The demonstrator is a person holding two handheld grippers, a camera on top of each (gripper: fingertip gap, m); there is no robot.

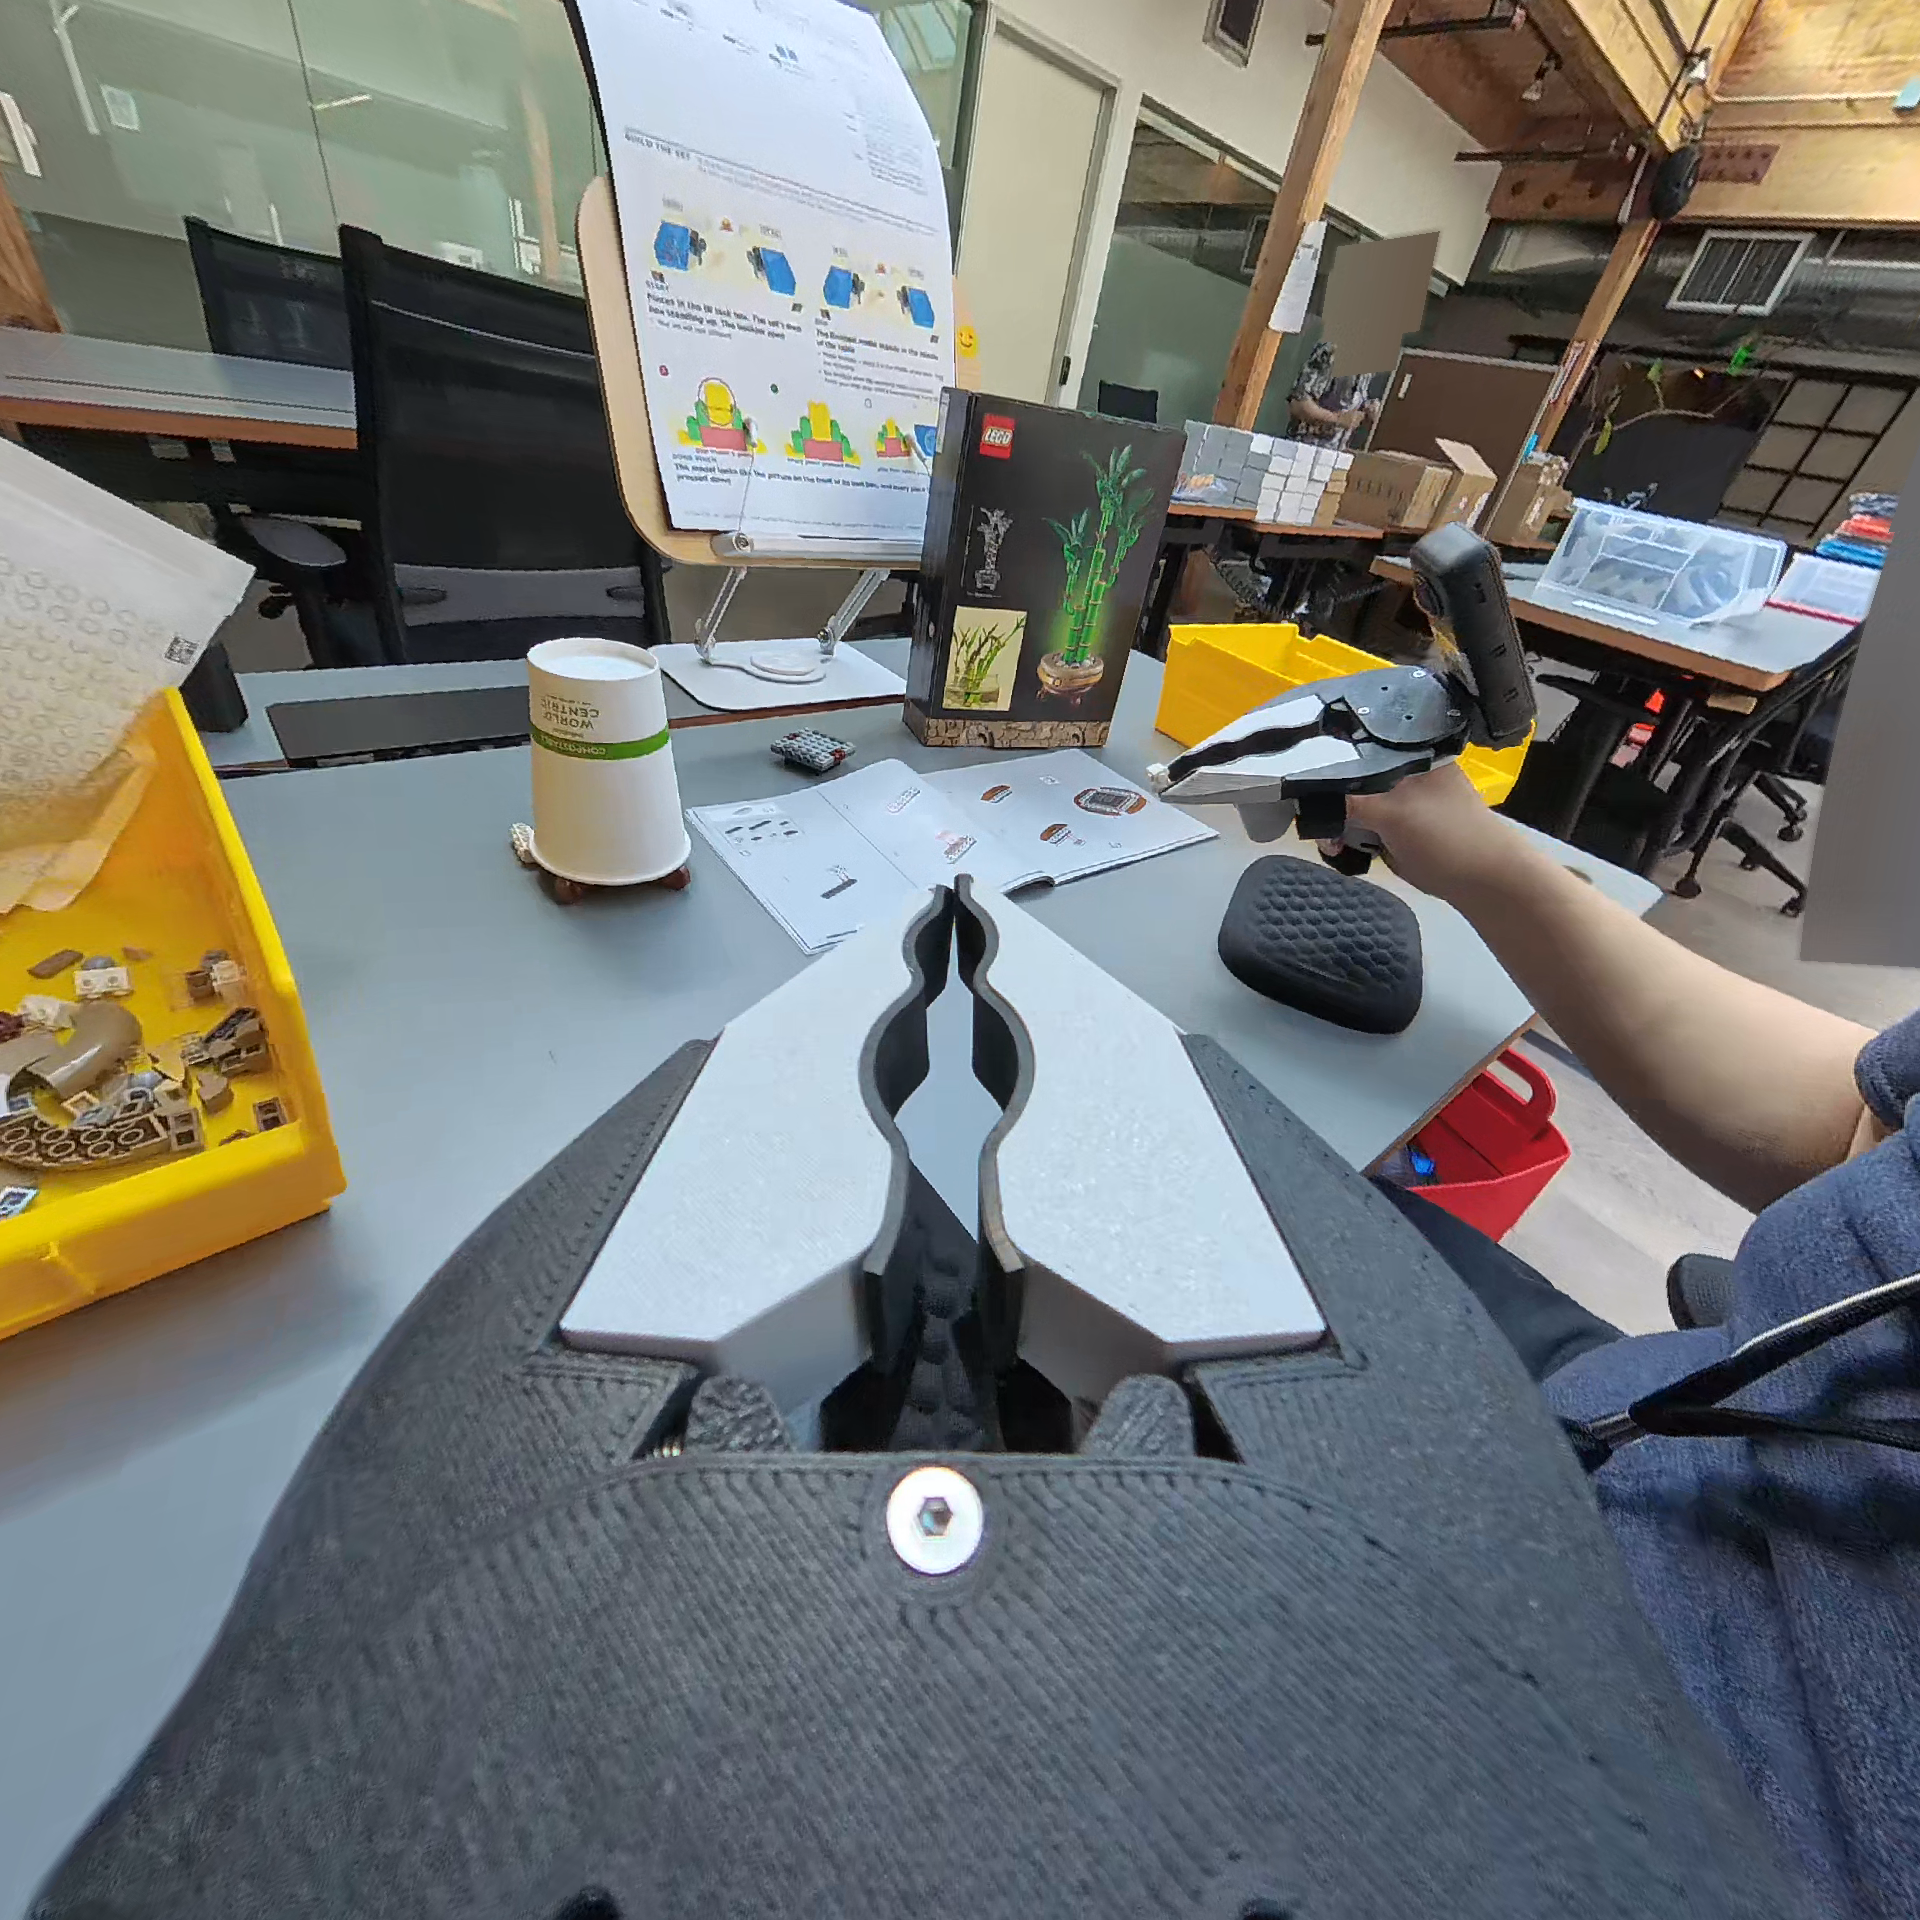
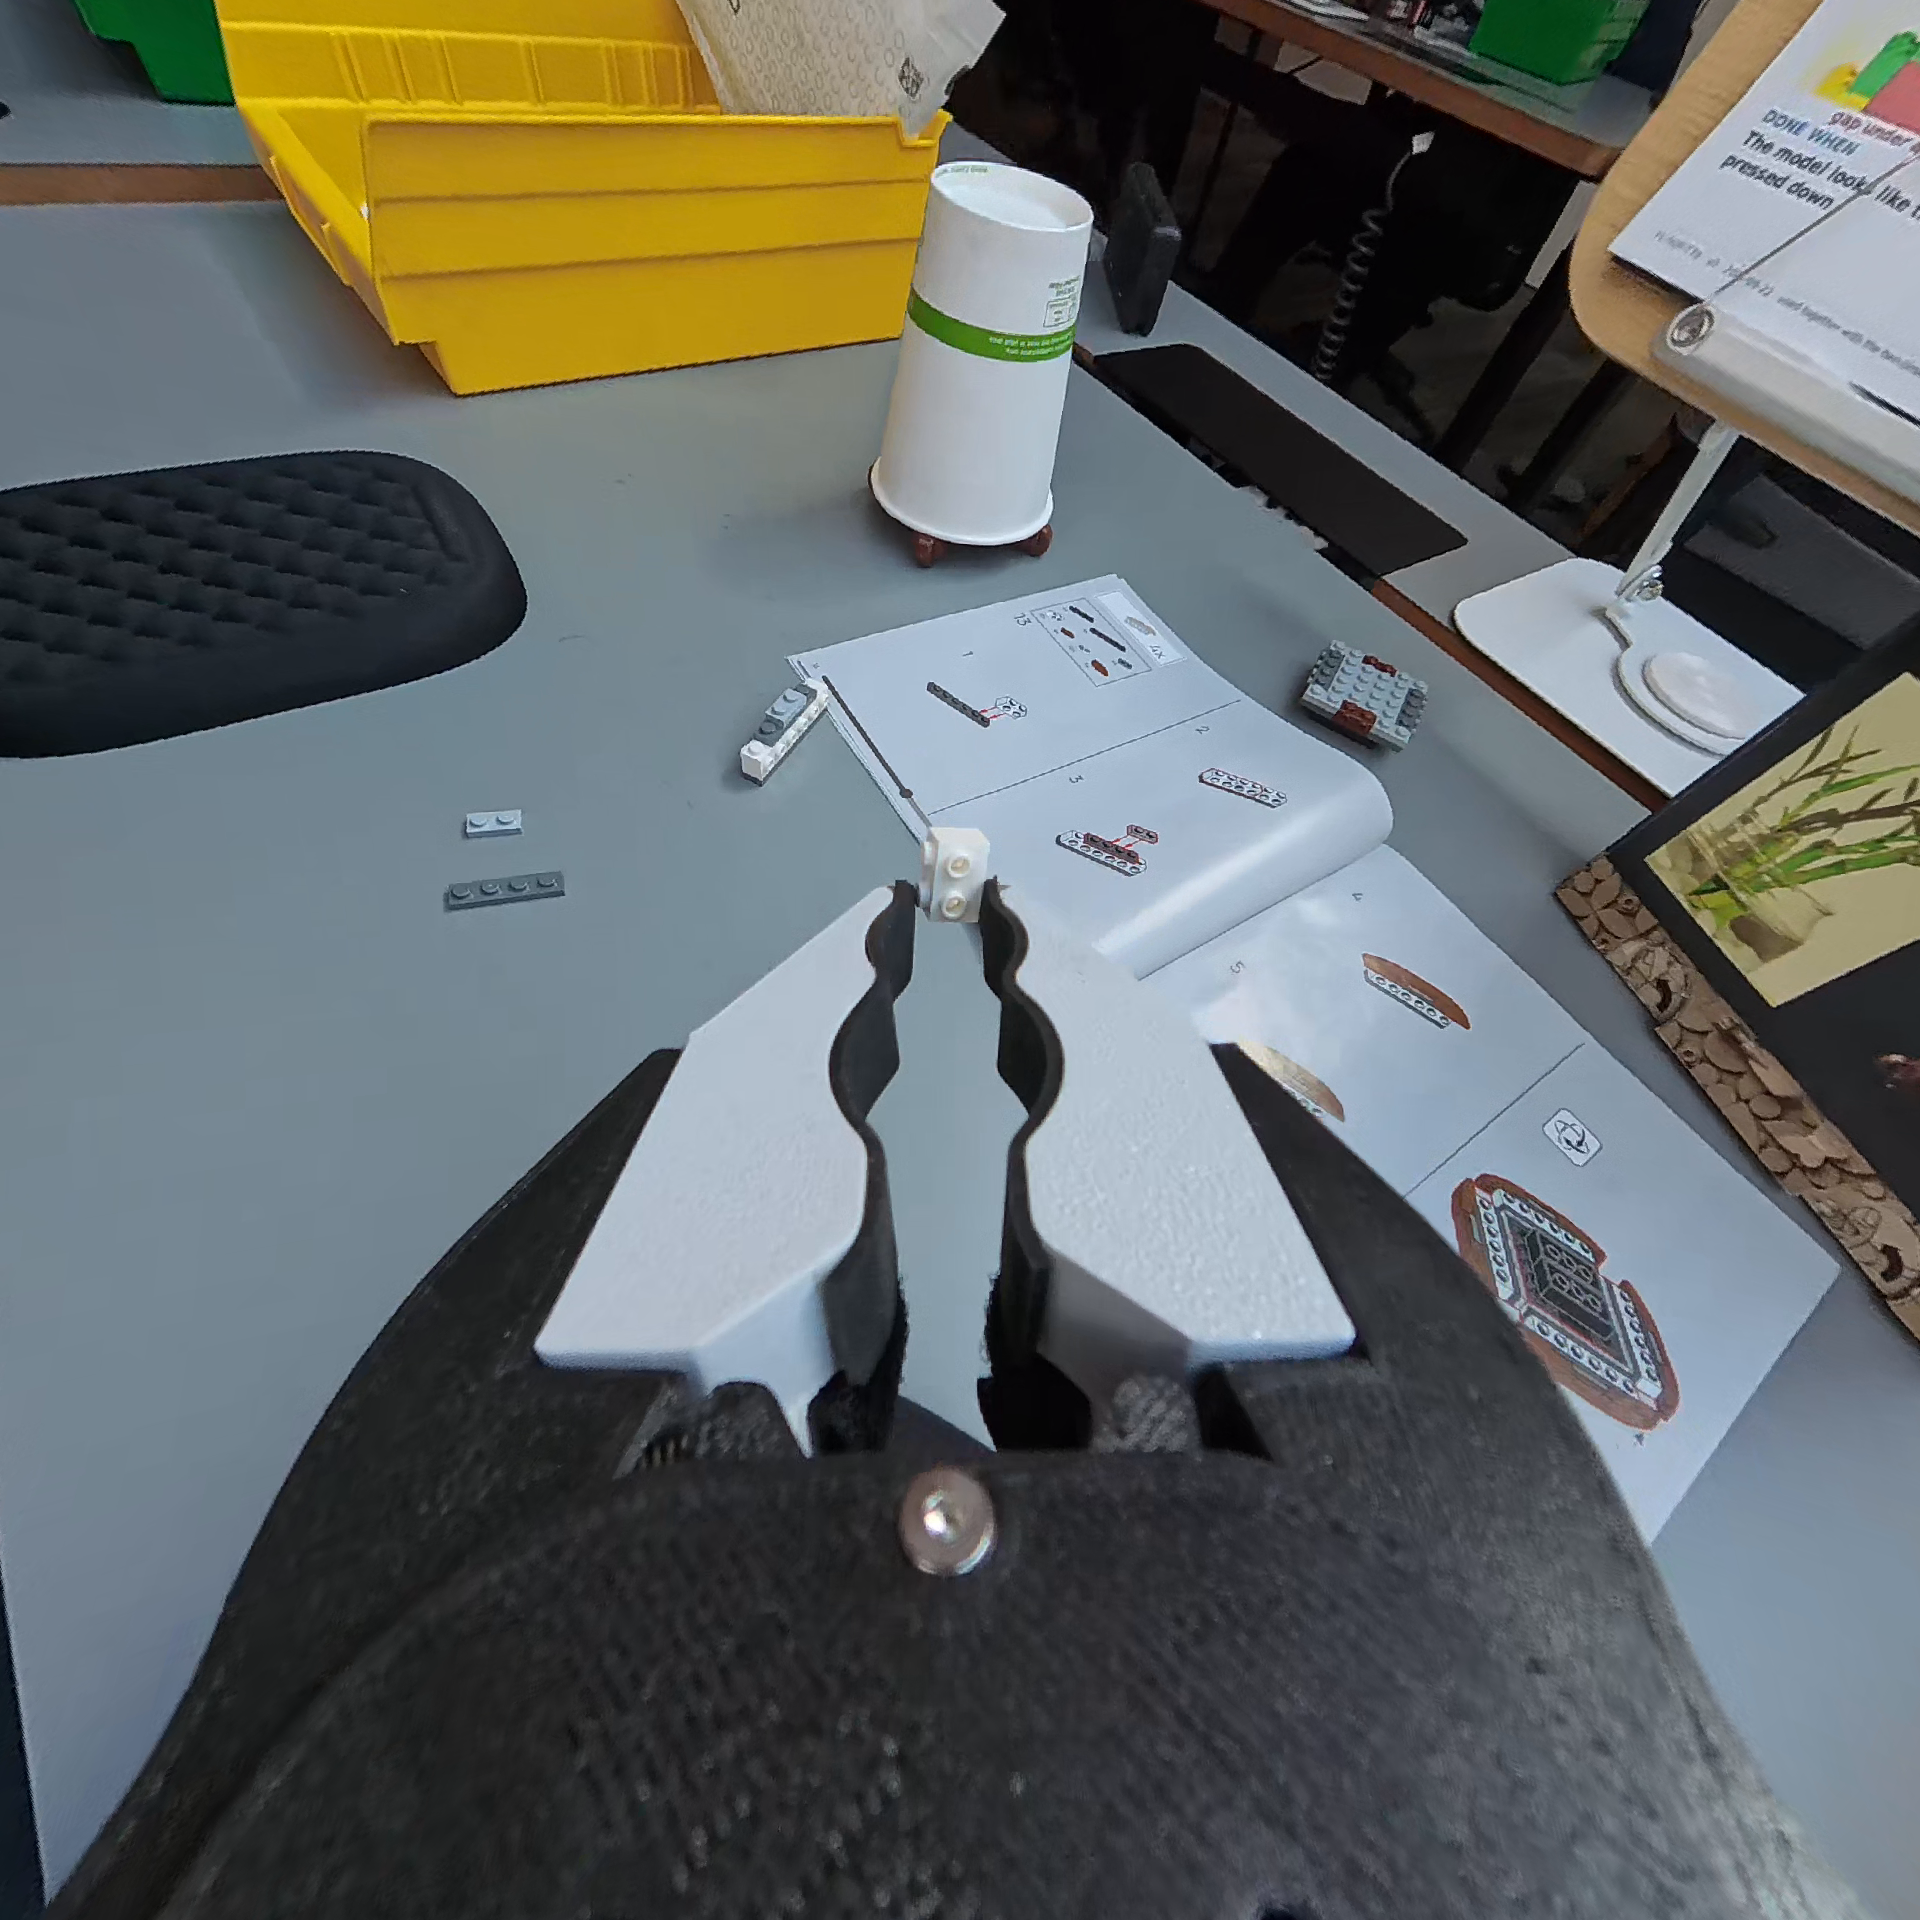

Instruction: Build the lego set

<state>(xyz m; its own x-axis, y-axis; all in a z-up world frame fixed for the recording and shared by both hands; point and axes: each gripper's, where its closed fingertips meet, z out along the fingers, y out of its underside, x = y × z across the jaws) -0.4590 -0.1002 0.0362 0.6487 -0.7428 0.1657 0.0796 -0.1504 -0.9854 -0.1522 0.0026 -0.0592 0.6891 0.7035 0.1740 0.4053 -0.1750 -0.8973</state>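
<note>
My right gripper [image 2: 948, 891] is shut on a small white brick [image 2: 954, 875] with a thin dark rod [image 2: 864, 740] sticking out of it, held above the open instruction booklet [image 2: 1247, 935]. It also shows in the left wrist view [image 1: 1162, 774], held in a hand. My left gripper [image 1: 957, 891] is shut and empty above the table, pointing at the booklet [image 1: 935, 831]. A small grey built base [image 2: 1363, 694] lies beyond the booklet. A white-and-grey brick strip [image 2: 781, 732], a light grey plate [image 2: 494, 824] and a dark grey plate [image 2: 505, 889] lie on the table.
A yellow bin [image 1: 156, 1039] of loose brown pieces sits at left. An upturned white paper cup [image 1: 603, 764] stands over brown pieces. The set's box [image 1: 1039, 571], a black pad [image 1: 1320, 940], a second yellow bin [image 1: 1247, 665] and a sheet stand [image 1: 769, 312] surround the work area. The gap from one gripper's tips to the other's is roughly 35 cm. Measured from the fingertips, the dark grey plate [image 2: 505, 889] is 15 cm or so from the right gripper and 25 cm from the left. Measured from the fingertips, the small grey built base [image 2: 1363, 694] is 30 cm or so from the right gripper and 50 cm from the left. My left wrist view [image 1: 822, 747] looks at it from another angle.
</note>
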